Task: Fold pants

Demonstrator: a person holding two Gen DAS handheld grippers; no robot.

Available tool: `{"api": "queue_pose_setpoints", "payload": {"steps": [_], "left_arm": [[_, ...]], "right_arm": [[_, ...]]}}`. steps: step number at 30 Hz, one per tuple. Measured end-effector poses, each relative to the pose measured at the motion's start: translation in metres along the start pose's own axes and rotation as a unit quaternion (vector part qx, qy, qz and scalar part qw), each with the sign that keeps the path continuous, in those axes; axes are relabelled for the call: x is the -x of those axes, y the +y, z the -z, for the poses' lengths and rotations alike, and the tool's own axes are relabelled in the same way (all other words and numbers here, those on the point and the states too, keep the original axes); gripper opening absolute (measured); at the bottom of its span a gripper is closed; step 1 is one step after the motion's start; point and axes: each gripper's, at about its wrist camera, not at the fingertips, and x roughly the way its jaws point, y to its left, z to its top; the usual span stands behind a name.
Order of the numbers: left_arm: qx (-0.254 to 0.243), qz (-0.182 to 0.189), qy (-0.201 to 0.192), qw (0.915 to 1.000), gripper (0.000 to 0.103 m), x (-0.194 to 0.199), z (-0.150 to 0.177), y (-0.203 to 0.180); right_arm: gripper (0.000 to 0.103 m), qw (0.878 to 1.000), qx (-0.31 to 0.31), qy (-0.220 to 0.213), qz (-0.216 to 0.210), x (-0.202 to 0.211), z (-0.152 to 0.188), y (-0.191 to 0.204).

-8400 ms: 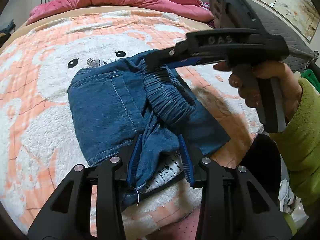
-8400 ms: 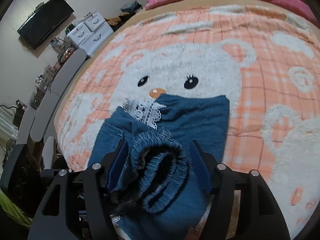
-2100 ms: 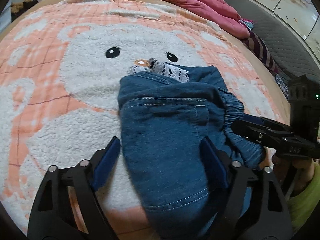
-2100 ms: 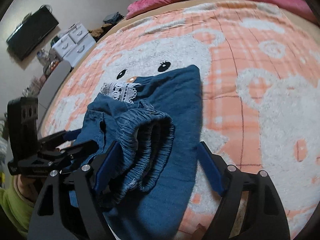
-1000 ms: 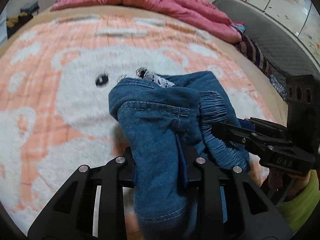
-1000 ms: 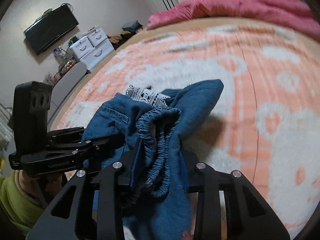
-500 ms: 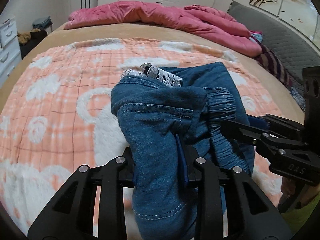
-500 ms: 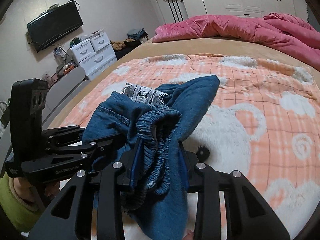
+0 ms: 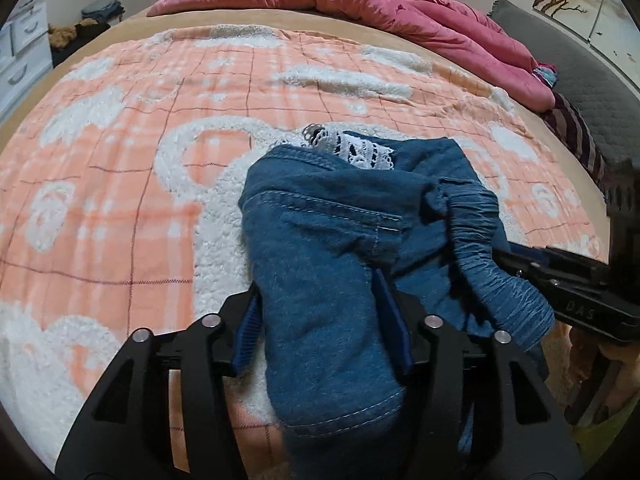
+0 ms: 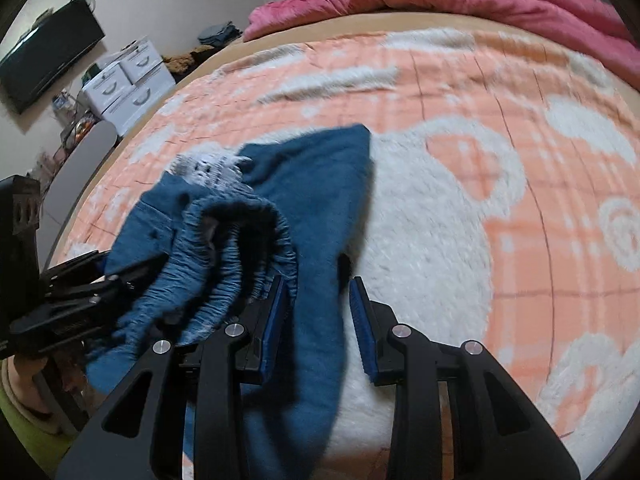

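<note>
Two grippers bracketed the pants (image 9: 320, 264) on the bed's blanket (image 9: 120, 168). From the left wrist, the left gripper (image 9: 324, 328) had jaws opening around denim running toward twelve o'clock, lace end farthest. From the right wrist, the right gripper (image 10: 316, 320) showed loose, parted jaws; the pants (image 10: 312, 200) stretched toward eleven o'clock.
</note>
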Motion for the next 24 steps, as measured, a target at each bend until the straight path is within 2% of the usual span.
{"api": "queue_pose_setpoints", "payload": {"steps": [2, 7, 14, 18, 24], "left_arm": [[-0.005, -0.005, -0.003, 1.0000, 0.050, 0.000, 0.001, 0.001], [-0.009, -0.014, -0.008, 0.9998, 0.057, 0.004, 0.002, 0.000], [-0.002, 0.012, -0.021, 0.9997, 0.072, 0.033, 0.010, -0.001], [-0.007, 0.011, -0.025, 0.9996, 0.079, 0.047, 0.019, -0.005], [-0.010, -0.007, -0.006, 0.9999, 0.079, 0.042, 0.040, -0.007]], "right_arm": [[0.033, 1.000, 0.006, -0.003, 0.005, 0.001, 0.002, 0.001], [0.042, 0.998, 0.041, -0.007, 0.043, 0.010, 0.003, 0.013], [0.052, 0.997, 0.052, -0.047, 0.022, 0.047, 0.008, 0.017], [0.057, 0.996, 0.059, -0.063, 0.003, 0.066, 0.017, 0.027], [0.059, 0.996, 0.078, -0.048, 0.002, 0.062, 0.032, 0.043]]}}
